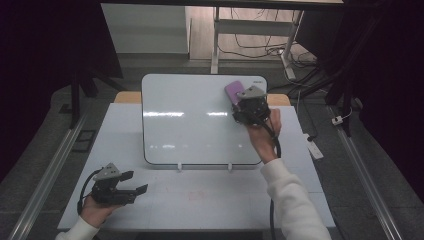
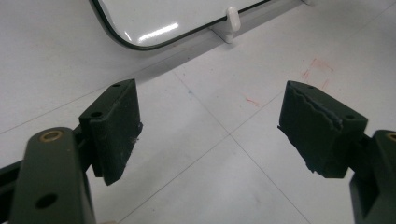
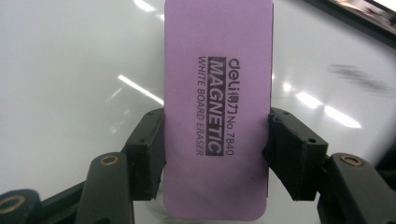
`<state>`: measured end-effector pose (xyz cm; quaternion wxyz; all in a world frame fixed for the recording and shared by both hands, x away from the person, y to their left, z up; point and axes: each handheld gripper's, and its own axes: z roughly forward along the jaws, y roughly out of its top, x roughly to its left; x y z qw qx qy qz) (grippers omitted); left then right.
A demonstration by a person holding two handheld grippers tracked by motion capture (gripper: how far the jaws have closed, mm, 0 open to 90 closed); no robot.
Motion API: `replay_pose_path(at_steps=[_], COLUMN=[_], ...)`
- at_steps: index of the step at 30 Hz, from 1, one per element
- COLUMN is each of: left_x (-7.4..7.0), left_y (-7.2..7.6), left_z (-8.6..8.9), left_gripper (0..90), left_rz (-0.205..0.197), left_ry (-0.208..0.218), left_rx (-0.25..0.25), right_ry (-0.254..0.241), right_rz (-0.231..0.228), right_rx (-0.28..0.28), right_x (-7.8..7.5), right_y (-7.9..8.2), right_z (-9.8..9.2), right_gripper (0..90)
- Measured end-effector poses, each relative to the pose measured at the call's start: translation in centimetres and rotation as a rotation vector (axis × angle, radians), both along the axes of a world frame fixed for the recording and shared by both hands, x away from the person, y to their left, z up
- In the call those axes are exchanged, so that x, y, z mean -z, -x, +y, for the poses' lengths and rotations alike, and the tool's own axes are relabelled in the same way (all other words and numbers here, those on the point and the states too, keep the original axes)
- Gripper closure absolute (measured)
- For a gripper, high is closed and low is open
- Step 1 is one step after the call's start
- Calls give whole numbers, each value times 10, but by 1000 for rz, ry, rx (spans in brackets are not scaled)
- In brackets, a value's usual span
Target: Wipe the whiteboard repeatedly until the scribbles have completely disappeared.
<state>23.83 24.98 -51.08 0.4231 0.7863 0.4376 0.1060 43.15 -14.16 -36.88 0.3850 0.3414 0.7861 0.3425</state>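
The right tool [image 3: 215,140] is clamped on a purple eraser [image 3: 217,107], its two black jaws pressing the eraser's long sides at about the lower half, so the opening is just as wide as the eraser. In the high view the right tool [image 1: 250,107] sits at the whiteboard's [image 1: 190,120] upper right corner, with the eraser [image 1: 233,90] poking out beyond it towards the board's top edge. The eraser lies flat against the glossy board as far as the right gripper view lets one judge; actual contact cannot be made out.

The left tool [image 2: 208,126] stands wide, nothing between its jaws, over bare white surface [image 2: 224,186]. In the high view it [image 1: 131,183] is held low near the surface's front left corner, well apart from the board and the eraser.

The eraser's face carries black print running lengthwise: "deli" with two small characters too fine to read surely, then "No.7840", a boxed "MAGNETIC", and "WHITE BOARD ERASER".

The right gripper view gives that print and a faint grey smudge [image 3: 359,77] on the board to the eraser's right. The left gripper view gives the board's rounded dark-edged corner [image 2: 122,38], a small white clip [image 2: 229,23] at its lower edge, and faint red marks [image 2: 315,72] on the surface. The high view alone shows the whole layout: the board propped at the middle of the surface, and the white sleeves [image 1: 292,200] coming in from below.
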Motion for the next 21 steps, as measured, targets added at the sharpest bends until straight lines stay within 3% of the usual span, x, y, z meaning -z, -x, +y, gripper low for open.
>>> replay_pose_path(at_steps=[5,7,14,16,18,21], left_x=[1,0,0,0,0,0], left_y=[-1,0,-1,-1,-1,-2], left_z=[-1,-1,1,0,0,-1], left_gripper=[216,216,217,216,217,217], left_rz=[2,0,0,-1,-3,0], left_ry=[-2,-2,3,0,0,0], left_rx=[5,6,3,7,7,6], right_ry=[83,52,-6,-53,-67,-49], right_rz=[8,23,-24,-17,-16,-12], right_rx=[-77,-83,70,105,109,91], right_x=[19,18,3,0,0,7], right_y=[18,17,2,-2,-2,5], right_z=[27,23,-19,-33,-41,-37], right_gripper=[409,409,409,408,409,409])
